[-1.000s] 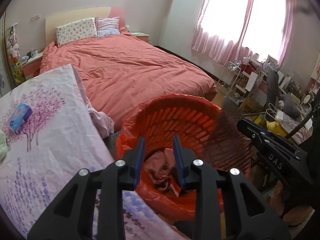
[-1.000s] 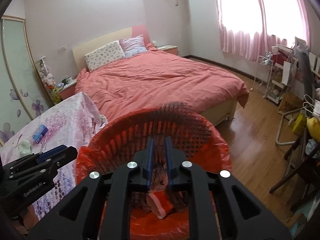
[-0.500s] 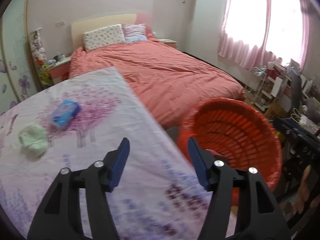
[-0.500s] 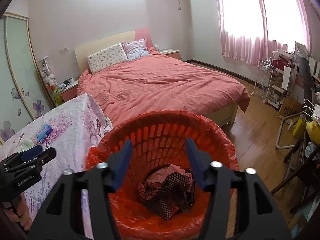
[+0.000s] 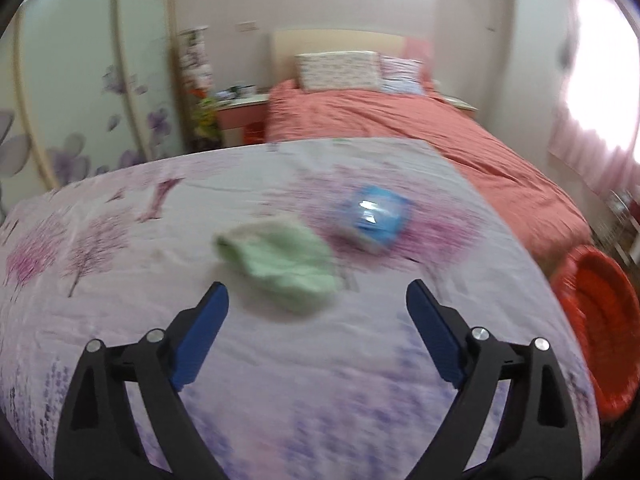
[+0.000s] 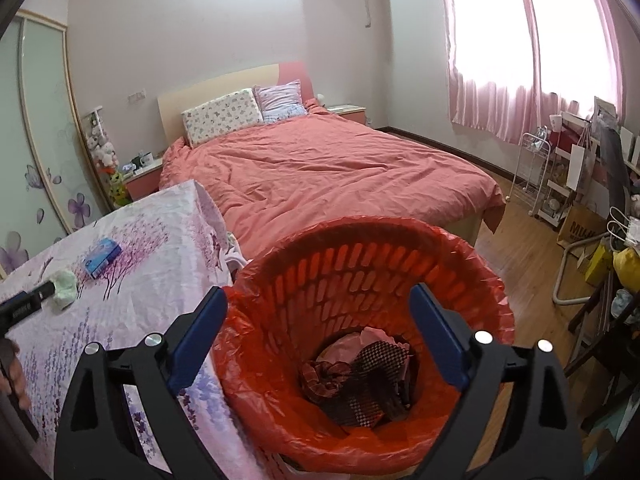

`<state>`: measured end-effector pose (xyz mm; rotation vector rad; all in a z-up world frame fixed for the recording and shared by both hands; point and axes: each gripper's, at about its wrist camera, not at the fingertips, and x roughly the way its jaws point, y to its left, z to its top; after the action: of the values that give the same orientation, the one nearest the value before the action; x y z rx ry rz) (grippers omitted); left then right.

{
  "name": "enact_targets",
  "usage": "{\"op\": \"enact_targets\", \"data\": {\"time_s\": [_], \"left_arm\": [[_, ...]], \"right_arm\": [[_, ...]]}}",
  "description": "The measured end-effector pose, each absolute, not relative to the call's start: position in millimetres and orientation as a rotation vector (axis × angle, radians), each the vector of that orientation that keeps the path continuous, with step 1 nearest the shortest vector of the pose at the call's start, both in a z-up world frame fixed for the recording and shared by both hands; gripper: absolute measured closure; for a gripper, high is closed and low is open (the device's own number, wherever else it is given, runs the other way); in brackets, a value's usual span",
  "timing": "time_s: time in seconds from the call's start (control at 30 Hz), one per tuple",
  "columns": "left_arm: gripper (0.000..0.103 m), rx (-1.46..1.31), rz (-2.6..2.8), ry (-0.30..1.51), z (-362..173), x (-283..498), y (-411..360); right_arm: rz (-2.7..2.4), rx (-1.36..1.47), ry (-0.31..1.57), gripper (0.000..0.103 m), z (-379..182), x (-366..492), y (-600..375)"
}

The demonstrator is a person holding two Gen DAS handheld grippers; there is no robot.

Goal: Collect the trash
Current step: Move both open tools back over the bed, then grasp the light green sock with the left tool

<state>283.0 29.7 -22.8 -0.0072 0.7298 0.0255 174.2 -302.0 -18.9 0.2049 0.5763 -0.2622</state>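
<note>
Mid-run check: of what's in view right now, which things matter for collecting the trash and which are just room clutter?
Part of the job:
- red bin, cloth scraps already inside
- green cloth on the flowered table cover
- blue packet beside it
- left gripper, open, facing the cloth
- right gripper, open above the bin

Just lying about:
- bed and pillows
- wire rack

Only the cardboard box [image 6: 576,229] by the far-right shelving shows partly legible dark letters, "MUJ".
</note>
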Motion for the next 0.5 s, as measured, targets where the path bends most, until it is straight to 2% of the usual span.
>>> {"op": "enact_targets", "data": {"time_s": [0.2,0.43,0.5], "left_arm": [[0.014,-0.096,0.098,0.783,-35,321,64],[0.015,-0.05,0.112,0.839,-48,350,57],[0.019,-0.044,0.107,0.864,-52,356,52]], "right_arm": [[-0.262,0.186,0.601,0.011,-24,181,-290],[-0.226,0.184,0.627,0.011,-28,187,-279],[-0.215,0.184,0.632,0.011,-28,188,-275]]}}
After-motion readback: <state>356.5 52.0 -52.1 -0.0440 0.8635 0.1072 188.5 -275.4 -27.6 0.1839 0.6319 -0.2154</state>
